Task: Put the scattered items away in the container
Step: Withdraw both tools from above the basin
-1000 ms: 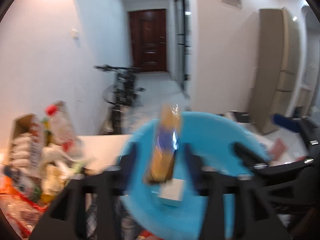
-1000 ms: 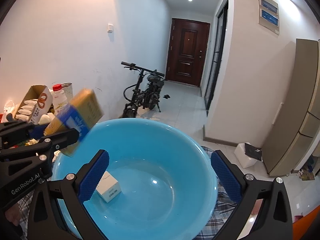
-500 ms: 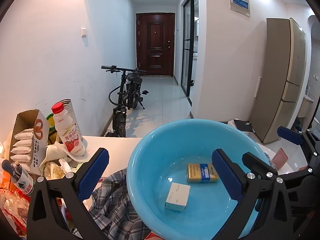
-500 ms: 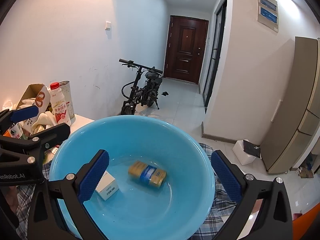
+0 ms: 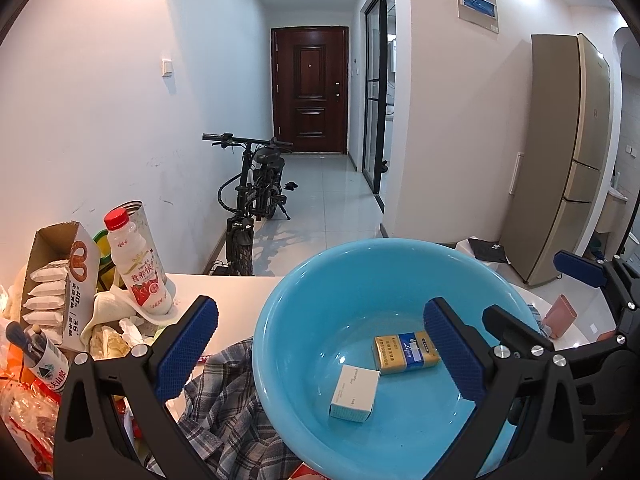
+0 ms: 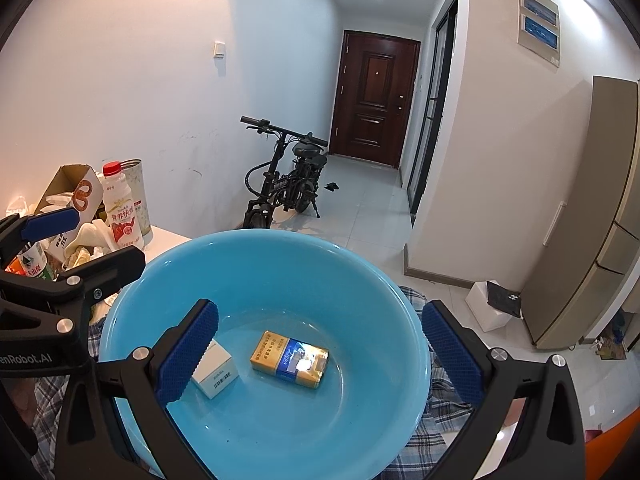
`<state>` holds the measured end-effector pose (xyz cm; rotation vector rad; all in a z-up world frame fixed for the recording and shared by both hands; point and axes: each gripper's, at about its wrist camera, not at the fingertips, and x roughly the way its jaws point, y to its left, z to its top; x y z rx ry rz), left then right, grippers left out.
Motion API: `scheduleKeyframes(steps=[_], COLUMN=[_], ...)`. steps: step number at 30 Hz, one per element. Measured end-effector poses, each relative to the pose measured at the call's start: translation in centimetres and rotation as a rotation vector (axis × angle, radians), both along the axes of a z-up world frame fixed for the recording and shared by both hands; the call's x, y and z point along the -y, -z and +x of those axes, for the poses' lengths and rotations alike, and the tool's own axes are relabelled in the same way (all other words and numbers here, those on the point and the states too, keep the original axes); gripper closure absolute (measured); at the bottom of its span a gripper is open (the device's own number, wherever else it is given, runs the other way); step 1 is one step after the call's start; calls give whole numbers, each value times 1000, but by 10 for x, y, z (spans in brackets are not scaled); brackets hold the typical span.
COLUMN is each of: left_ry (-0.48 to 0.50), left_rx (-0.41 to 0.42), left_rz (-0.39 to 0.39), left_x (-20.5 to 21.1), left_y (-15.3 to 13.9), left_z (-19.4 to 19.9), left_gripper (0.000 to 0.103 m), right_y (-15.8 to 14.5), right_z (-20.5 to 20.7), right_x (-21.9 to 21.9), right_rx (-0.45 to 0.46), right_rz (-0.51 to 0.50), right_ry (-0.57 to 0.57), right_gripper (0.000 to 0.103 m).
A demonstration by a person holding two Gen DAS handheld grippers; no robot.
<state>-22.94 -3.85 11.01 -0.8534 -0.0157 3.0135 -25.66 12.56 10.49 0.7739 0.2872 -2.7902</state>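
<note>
A big blue basin stands on a plaid cloth on the white table. Inside it lie a gold and blue pack and a small white box. My left gripper is open and empty, held over the basin's left side. My right gripper is open and empty, held over the basin. Each gripper shows at the edge of the other's view.
At the table's left stand a red-capped milk bottle, a pretzel carton, a tin, rags and snack bags. A plaid cloth lies under the basin. A pink cup is at the right. A bicycle stands behind.
The gold and blue pack fell from my left gripper into the basin and came to rest flat beside the white box. My left gripper opened and has drawn back slightly.
</note>
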Motion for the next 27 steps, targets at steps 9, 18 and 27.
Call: scheduleKeyframes(steps=[9,18,27], left_ry=[-19,-19,-11], left_rx=[9,7,3], left_rz=[-11,-46,-63], left_x=[4,-2,-6], left_y=[1,3,0], left_z=[-2,-1,1], left_gripper=[1,1,1], right_y=[-5,-8,-10], right_z=[0,1,2], right_x=[-2,-6,-10], right_rx=[-3,-8,-11], right_rz=[-7,-23,-31], right_ry=[11,6,11], right_gripper=[0,0,0])
